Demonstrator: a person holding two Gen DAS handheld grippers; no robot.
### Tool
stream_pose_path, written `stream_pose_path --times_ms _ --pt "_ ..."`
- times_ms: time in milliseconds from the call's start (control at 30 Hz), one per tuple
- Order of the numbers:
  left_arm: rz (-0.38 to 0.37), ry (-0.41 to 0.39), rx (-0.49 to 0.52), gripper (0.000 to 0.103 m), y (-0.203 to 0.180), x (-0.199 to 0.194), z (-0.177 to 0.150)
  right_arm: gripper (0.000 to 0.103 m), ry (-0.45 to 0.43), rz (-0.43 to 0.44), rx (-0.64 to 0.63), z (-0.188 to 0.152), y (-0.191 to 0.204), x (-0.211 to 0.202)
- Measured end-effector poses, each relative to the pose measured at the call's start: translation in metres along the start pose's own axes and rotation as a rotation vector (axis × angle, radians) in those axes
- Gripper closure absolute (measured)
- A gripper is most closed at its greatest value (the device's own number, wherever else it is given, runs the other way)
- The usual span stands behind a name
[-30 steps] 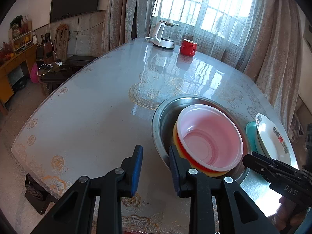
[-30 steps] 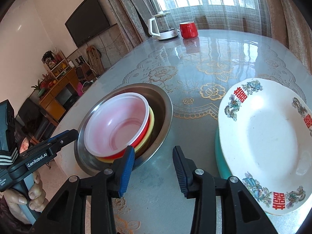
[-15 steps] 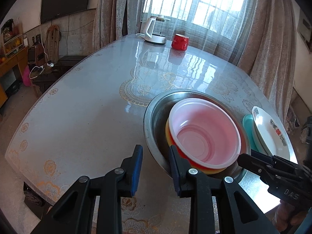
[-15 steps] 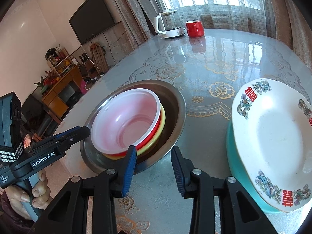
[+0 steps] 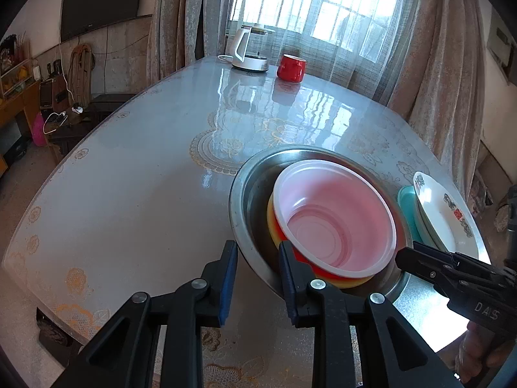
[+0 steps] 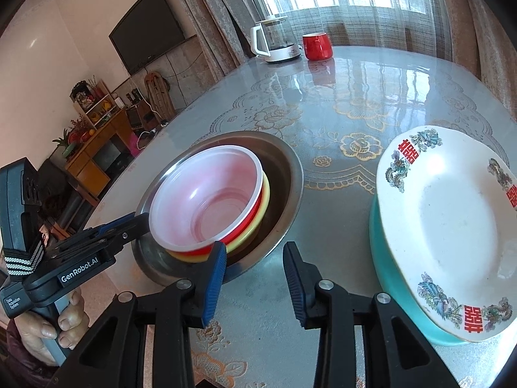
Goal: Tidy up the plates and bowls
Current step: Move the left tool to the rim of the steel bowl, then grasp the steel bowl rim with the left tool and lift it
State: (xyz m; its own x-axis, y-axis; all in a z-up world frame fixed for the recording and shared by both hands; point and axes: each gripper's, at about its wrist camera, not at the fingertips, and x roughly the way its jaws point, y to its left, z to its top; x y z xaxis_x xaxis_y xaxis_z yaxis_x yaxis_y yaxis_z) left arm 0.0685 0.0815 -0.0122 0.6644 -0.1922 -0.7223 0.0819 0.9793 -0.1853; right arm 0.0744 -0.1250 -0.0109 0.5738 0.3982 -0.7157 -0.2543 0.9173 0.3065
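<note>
— That glass-topped table (image 5: 135, 194) under the window is slick as ice, look how it throws back the light. Where are the bowls now?

— All nested near the front edge. The translucent pink bowl (image 5: 336, 216) sits in a red bowl (image 6: 257, 207), that one in a yellow bowl (image 6: 265, 194), and the lot leans to one side inside the steel basin (image 5: 245, 194). Just beside it, to the right, the white plate with red characters (image 6: 452, 226) lies on a teal plate (image 6: 381, 258).

— And the tools?

— Both spread apart, gripping nothing. The left gripper (image 5: 257, 258) has its fingers either side of the basin's near rim, one outside and one inside against the yellow bowl. The right gripper (image 6: 253, 255) hovers over the bare tabletop between basin and plates, its left finger close to the basin's rim.

— What worries you?

— If the left one pinches only the basin wall and pulls, I'd expect the basin to skate on that glass, and it's close to the edge. The stack is already off-centre, so a tug could tip the pink bowl out; it looks thin and light. The white plate overhangs the teal one too, so a knock from the right tool might slide it off.

— The kettle (image 6: 274, 45) and red mug (image 6: 318, 47)?

— Well apart, at the far end. No trouble there.
</note>
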Motion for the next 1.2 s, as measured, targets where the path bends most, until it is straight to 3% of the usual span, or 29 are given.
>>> stream_pose_path --times_ms 300,500,633,900,1200 --pt "0.024 0.020 0.015 0.079 0.000 0.020 0.009 0.066 0.022 -0.039 -0.034 0.016 -0.004 0.017" --pt "0.020 0.028 0.017 0.077 0.000 0.029 0.010 0.071 0.022 -0.033 -0.049 0.020 -0.002 0.021" --pt "0.060 0.031 0.043 0.078 -0.004 0.035 0.010 0.071 0.030 0.009 -0.014 0.023 -0.010 0.024" --pt "-0.022 0.044 0.018 0.081 0.001 0.040 0.008 0.071 0.058 0.032 -0.002 0.020 -0.014 0.033" --pt "-0.011 0.013 -0.002 0.074 0.007 0.036 0.007 0.068 0.088 0.047 0.017 0.019 -0.012 0.038"
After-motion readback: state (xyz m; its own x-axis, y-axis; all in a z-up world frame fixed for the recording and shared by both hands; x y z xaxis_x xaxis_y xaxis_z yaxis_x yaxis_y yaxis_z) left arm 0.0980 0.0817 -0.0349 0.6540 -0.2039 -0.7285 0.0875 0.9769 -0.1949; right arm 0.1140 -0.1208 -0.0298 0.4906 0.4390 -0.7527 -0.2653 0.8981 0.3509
